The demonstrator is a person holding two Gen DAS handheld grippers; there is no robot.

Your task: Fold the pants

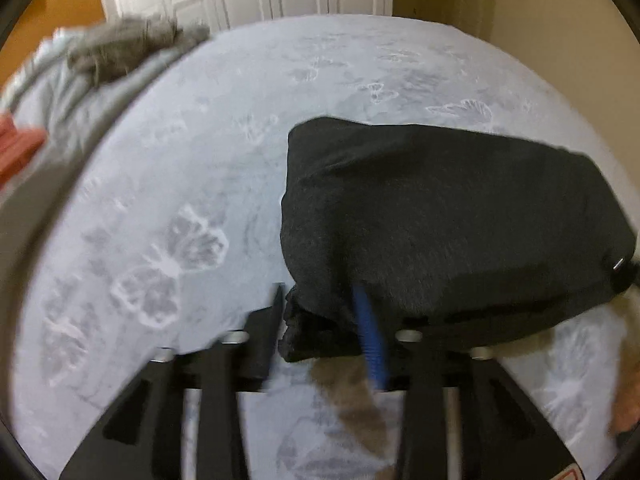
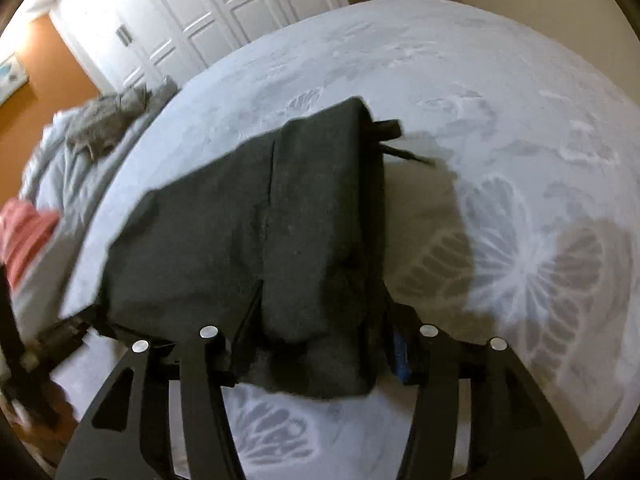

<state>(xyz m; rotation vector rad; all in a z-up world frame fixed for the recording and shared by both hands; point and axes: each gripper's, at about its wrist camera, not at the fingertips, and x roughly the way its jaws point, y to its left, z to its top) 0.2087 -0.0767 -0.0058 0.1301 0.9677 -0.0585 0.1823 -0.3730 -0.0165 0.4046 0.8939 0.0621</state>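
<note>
The left gripper has its two fingers pinched on a bunched corner of the black pants, one black finger to the left of the cloth and a blue-padded finger pressing in from the right. The right gripper is likewise clamped on the pants: the fabric fills the gap between its fingers and drapes down over them, with a blue pad just showing at the right edge of the cloth.

The bed takes up most of both views, covered in a pale grey-blue spread with a faint butterfly pattern. The pants are folded into a thick dark bundle held between the two grippers, lifted at the near edge, with their shadow falling on the spread beside them in the right wrist view. A seam runs down the middle of the bundle there, and a short strap or loop sticks out at its far corner.

At the far left of the bed lies a rumpled grey garment on a heap of light bedding, well apart from the pants, and nearer the edge a red-pink cloth. White panelled closet doors stand behind the bed, next to an orange wall
</note>
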